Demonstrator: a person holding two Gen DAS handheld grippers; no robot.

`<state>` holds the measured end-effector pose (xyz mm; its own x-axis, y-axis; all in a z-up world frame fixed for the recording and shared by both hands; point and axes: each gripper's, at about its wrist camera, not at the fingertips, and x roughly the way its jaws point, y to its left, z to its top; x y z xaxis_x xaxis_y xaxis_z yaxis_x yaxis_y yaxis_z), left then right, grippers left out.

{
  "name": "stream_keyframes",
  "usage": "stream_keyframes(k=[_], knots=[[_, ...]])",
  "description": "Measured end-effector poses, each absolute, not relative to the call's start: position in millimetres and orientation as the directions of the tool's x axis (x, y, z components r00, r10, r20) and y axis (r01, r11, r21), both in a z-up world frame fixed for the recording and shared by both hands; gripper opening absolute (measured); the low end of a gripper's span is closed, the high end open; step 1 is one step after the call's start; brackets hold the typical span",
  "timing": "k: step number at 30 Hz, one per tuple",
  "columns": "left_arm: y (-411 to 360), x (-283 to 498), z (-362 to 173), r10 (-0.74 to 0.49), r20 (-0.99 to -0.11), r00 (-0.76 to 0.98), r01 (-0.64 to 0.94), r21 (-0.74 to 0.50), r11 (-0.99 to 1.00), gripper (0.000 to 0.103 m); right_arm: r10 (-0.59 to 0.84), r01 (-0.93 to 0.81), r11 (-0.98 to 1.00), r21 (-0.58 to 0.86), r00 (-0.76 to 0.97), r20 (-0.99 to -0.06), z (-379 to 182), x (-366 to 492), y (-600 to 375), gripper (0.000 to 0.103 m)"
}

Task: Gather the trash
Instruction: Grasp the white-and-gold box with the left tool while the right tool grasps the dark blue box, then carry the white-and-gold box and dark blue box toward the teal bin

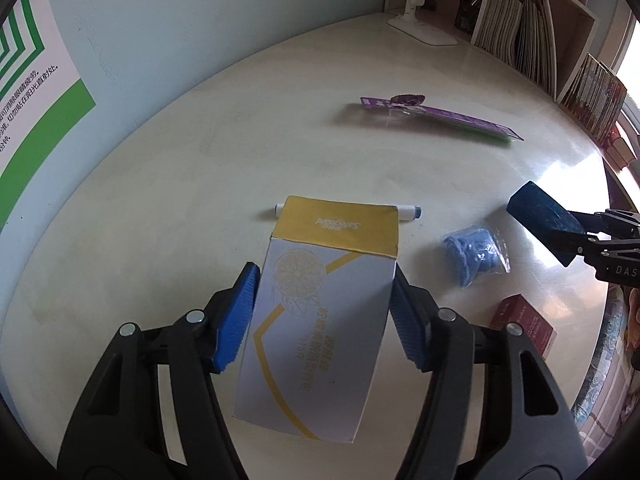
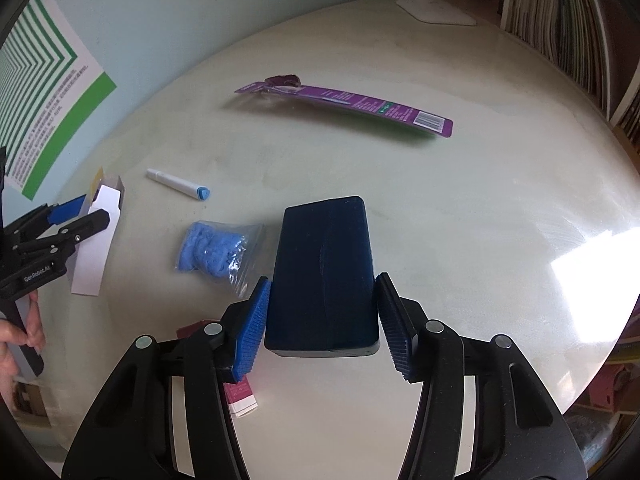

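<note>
My left gripper (image 1: 324, 276) is shut on a white and yellow soap box (image 1: 320, 320), its blue pads pressing the box's long sides. The box hangs above the pale table (image 1: 200, 140). In the right wrist view the same box (image 2: 96, 248) shows at the left edge, held by the left gripper (image 2: 86, 210). My right gripper (image 2: 324, 280) is shut on a dark blue box (image 2: 324, 260), clamped between both pads. That dark box (image 1: 540, 216) and the right gripper (image 1: 560, 236) also appear at the right edge of the left wrist view.
On the table lie a purple toothbrush package (image 2: 348, 104), a white marker pen (image 2: 176, 184), a blue item in a clear bag (image 2: 216, 250) and a dark red box (image 1: 524, 324). A white lamp base (image 1: 424, 28) and shelved books (image 1: 516, 32) stand at the back. A person's hand (image 2: 24, 332) holds the left tool.
</note>
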<state>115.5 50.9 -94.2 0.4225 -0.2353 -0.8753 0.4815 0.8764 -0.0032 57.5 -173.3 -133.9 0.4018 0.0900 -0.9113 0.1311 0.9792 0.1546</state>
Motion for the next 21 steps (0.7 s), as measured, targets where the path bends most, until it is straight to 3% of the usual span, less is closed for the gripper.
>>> stream_keyframes(k=[21], knots=[[-70.2, 57.3, -42.3, -0.322, -0.832, 0.452, 0.614, 0.028, 0.789, 0.06, 0.092, 0.264, 0.922, 0.283, 0.56, -0.823, -90.7, -32.7, -263.8, 0.054]])
